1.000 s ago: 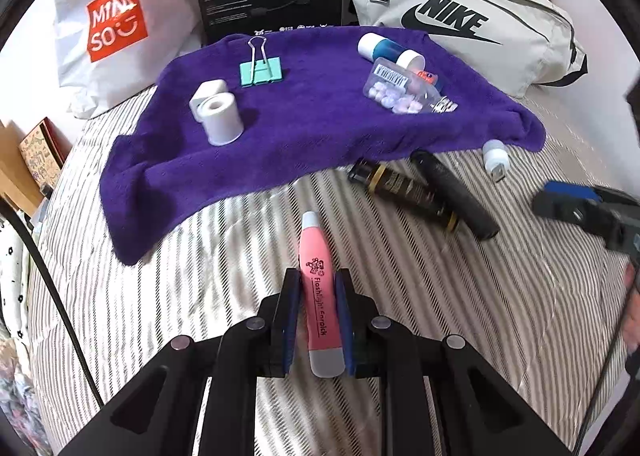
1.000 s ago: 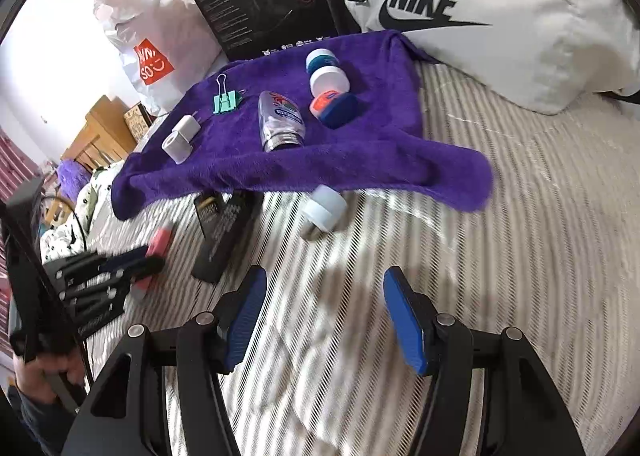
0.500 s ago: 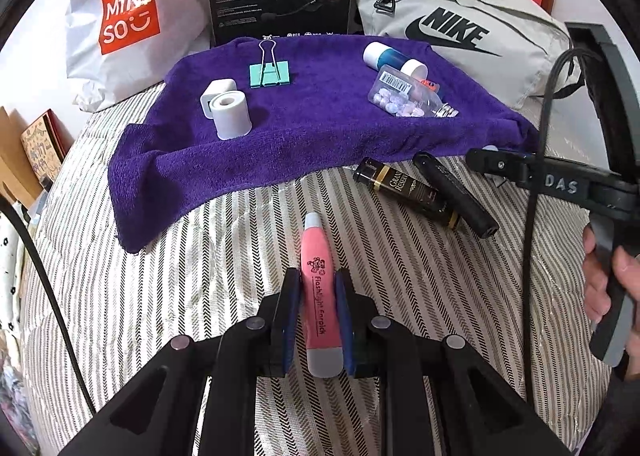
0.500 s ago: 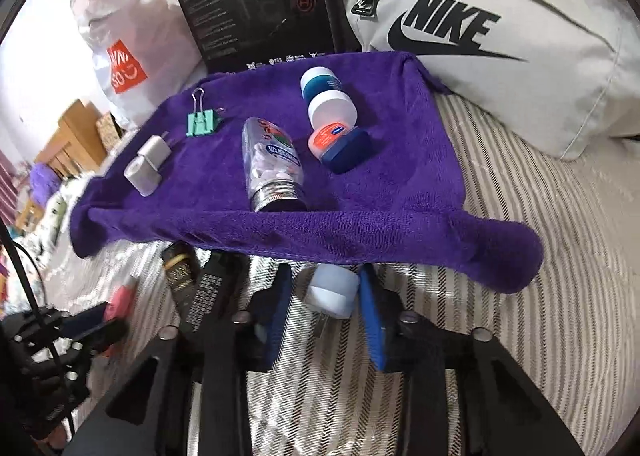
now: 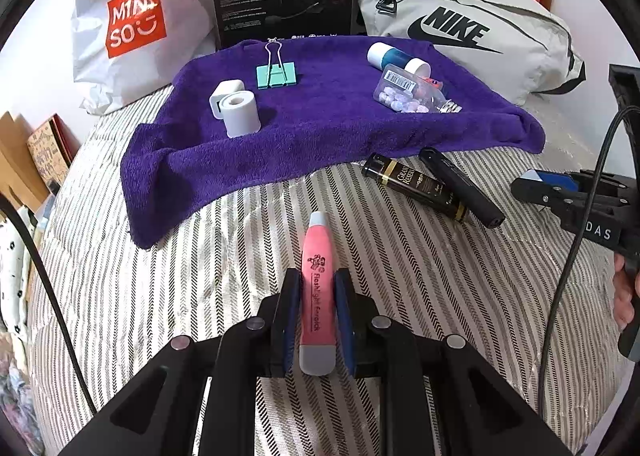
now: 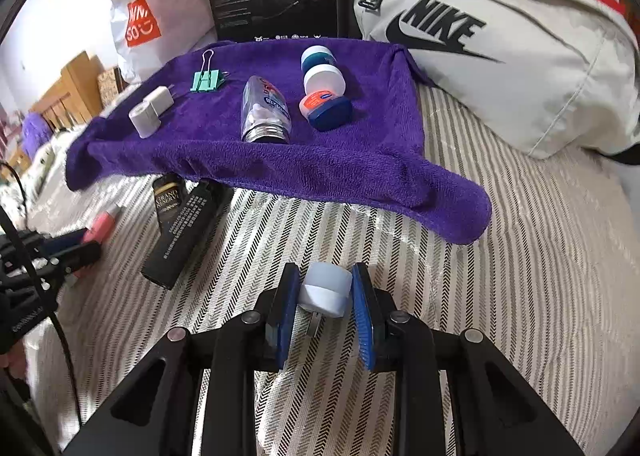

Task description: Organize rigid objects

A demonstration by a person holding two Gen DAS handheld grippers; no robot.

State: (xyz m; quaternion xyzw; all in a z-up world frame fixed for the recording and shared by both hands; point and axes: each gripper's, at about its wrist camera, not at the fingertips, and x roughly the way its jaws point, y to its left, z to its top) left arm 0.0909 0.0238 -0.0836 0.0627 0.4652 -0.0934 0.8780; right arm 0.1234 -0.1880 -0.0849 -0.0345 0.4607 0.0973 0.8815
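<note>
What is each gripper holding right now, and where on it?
The left gripper clamps the pink flashlight earpick around its lower body, near the grey end. The right gripper grips the small white jar across its sides.

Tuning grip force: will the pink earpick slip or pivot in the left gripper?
The pink earpick looks smooth plastic, so probably a bit slippery. The left gripper clamps its rear half; the long front overhang might let it pivot if bumped. It seems rigid and light, so modest force likely holds.

Clip (image 5: 277, 73), tape roll (image 5: 241, 113), bottle (image 5: 404, 95) on towel (image 5: 320, 135); two tubes (image 5: 440, 185) before towel.
</note>
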